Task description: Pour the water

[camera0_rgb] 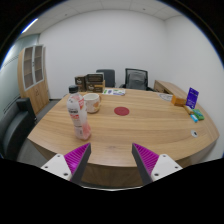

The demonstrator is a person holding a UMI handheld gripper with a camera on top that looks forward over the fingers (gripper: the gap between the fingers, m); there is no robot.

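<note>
The tool (110,160) hovers above the near edge of an oval wooden surface (140,125), its two pink-padded fingers (76,157) spread apart and holding nothing. A clear bottle (77,117) stands upright just beyond the left finger. Farther back sit a white cup (92,102) and a red coaster (122,111).

The tool (111,160) hangs with its fingers spread apart and nothing between them, over the near edge of the bench (130,130). Straight ahead the wood lies bare as far as a red coaster (122,110). Ahead and to the left a bottle (77,117) stands close, with a white cup (91,102) just behind it, blocking that side. Far right, a purple box (192,98) and small items sit by the edge. Chairs (134,78) line the far side.
</note>
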